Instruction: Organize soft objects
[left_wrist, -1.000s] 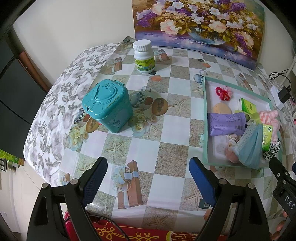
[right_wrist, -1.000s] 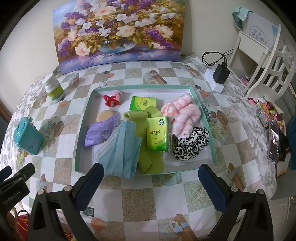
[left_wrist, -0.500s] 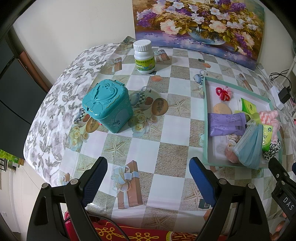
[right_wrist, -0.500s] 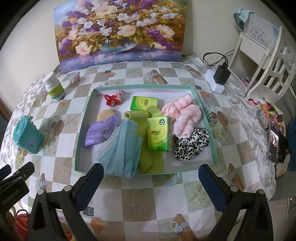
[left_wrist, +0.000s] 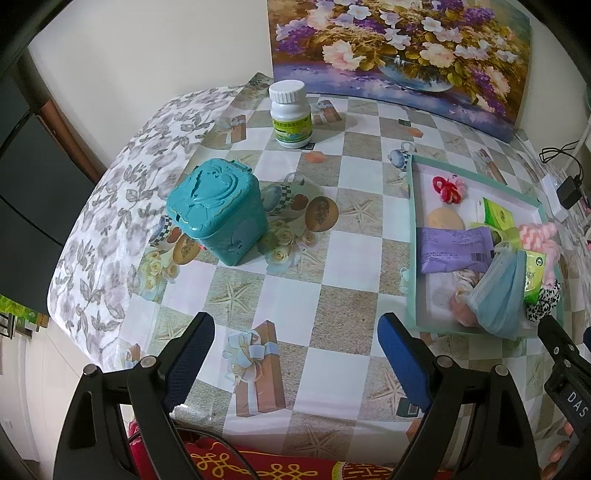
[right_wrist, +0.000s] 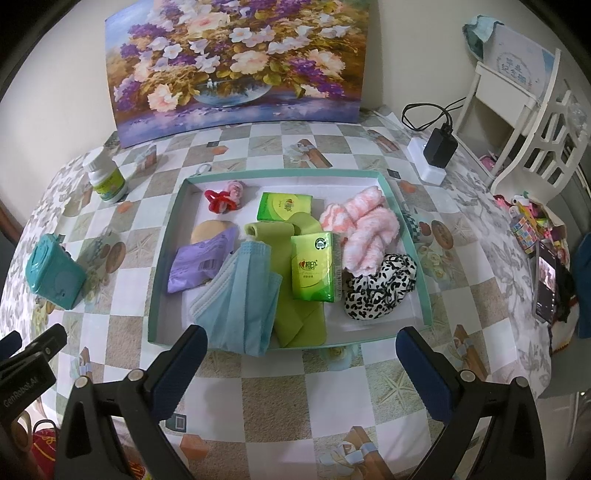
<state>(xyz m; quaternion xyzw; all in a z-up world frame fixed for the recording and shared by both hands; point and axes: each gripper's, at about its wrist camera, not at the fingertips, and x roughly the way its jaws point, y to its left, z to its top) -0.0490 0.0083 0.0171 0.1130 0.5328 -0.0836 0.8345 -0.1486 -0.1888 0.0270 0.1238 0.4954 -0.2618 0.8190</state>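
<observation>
Over the near table edge both the left gripper (left_wrist: 295, 354) and right gripper (right_wrist: 301, 369) are hanging wide and empty, soft items — blue mask (right_wrist: 240, 295), tissue pack (right_wrist: 314, 269), pink socks (right_wrist: 364, 230) — lying beyond in the teal tray (right_wrist: 164, 258).

glossy oilcloth (right_wrist: 280, 391) covers the table; fluffy pink socks (right_wrist: 364, 230), pleated blue mask (right_wrist: 240, 299), shiny green tissue packs (right_wrist: 314, 271), hard teal plastic box (left_wrist: 218, 212).

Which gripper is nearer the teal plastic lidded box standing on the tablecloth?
Left. The left gripper hovers open with the teal plastic lidded box just ahead of its left finger. The right gripper faces the tray; there the box lies far off to its left.
</observation>
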